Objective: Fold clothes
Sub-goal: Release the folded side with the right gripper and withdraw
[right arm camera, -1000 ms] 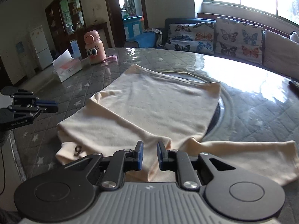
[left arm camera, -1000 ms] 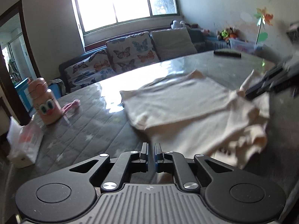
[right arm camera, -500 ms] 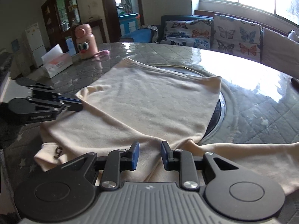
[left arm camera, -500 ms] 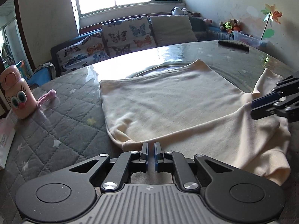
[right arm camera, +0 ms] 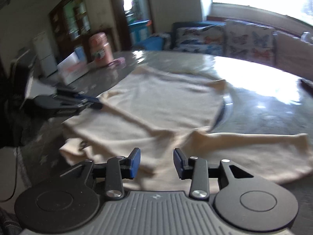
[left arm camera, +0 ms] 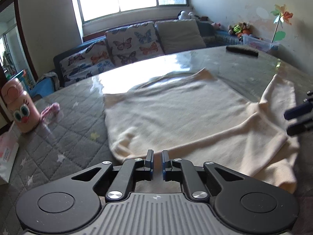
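Our left gripper [left arm camera: 157,161] sits at the near edge of the cream sweater [left arm camera: 176,115] with its jaws parted by a narrow gap and no cloth between them, while our right gripper [right arm camera: 157,162] hangs over the garment's near folds with its blue-padded jaws spread wide and gripping nothing. The sweater lies spread on the grey quilted star-print table cover [left arm camera: 68,121], one sleeve [right arm camera: 254,146] stretched out to the right side. A pink cartoon-face bottle [left arm camera: 18,105] stands well apart at the table's left edge beside a tissue pack [right arm camera: 72,68], and butterfly-print cushions [left arm camera: 133,41] line the sofa beyond.
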`<action>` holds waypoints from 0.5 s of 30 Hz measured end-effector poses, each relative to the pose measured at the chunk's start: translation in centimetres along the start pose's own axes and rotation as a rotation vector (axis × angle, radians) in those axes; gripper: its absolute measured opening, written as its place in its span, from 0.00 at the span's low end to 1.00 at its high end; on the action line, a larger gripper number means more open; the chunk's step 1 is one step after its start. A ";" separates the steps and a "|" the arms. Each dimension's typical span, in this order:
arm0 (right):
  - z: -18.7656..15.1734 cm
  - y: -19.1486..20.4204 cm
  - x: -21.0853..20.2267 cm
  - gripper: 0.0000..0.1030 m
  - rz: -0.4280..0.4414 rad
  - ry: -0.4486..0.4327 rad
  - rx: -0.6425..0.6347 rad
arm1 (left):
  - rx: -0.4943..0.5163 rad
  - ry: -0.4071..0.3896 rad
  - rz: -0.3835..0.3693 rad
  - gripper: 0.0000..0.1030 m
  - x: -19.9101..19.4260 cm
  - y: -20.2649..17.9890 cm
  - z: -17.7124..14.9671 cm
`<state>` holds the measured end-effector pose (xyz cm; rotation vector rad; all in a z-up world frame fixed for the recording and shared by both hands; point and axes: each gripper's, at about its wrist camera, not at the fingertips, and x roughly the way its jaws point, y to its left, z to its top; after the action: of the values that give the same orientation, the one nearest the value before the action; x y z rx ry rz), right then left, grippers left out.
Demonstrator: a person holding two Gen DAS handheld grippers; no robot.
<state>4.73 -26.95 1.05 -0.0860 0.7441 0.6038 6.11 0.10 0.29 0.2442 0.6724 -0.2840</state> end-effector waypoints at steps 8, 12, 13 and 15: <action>-1.5 -7.1 -3.1 0.47 -0.256 -0.058 0.180 | 0.050 -0.050 -0.070 0.51 -1.2 -4.1 1.3; -2.4 -11.2 -3.9 0.49 -0.392 -0.085 0.274 | 0.059 -0.040 -0.095 0.58 -0.8 -5.8 1.6; -2.7 -12.2 -4.0 0.49 -0.421 -0.086 0.300 | 0.057 -0.036 -0.097 0.59 -0.7 -6.1 1.6; -3.0 -13.8 -4.0 0.49 -0.456 -0.094 0.344 | 0.053 -0.025 -0.097 0.61 -0.4 -6.6 1.7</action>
<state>8.09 -41.22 -0.42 0.0896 0.6985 0.0413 4.62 -6.52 0.97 0.2585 0.6531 -0.3980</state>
